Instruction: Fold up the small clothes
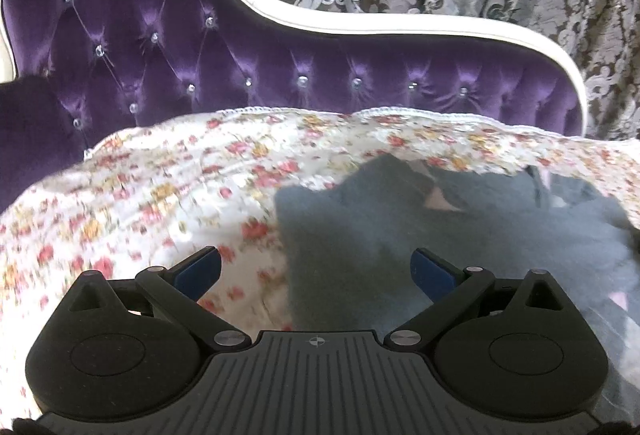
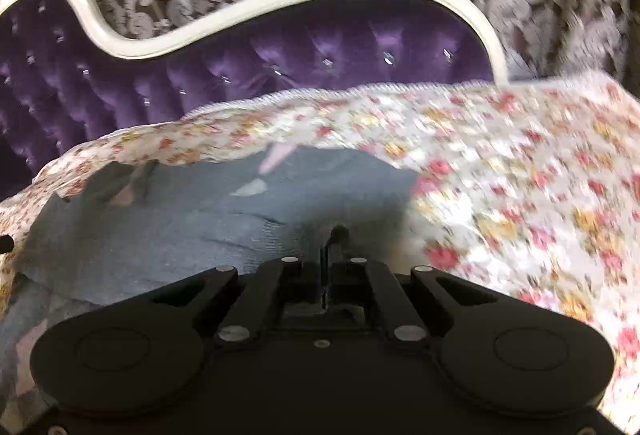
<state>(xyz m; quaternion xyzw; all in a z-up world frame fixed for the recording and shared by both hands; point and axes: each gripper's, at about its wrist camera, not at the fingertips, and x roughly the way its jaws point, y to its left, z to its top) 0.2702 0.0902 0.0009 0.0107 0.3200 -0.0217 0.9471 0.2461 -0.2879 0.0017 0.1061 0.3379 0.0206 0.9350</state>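
The grey garment is lying on the floral cover of the purple sofa, filling the 3 o'clock half of the left view and the 9 o'clock half of the right view. The left tongs are standing spread with nothing between the blue pads, hanging over the garment's edge where it meets the cover. The right tongs are pressed together at the garment's 3 o'clock edge; blur makes it hard to tell whether any cloth is actually pinched. The main risk, as I judge it, is that a thin pinch is catching only one layer or none, so a lift would leave the fold lopsided or drop it. The tongs could also be nipping the cover along with the garment and dragging it, rucking the bed for the fold. The pink patch near 12 o'clock suggests a turned-up part that could bunch. No containers are showing in either view.
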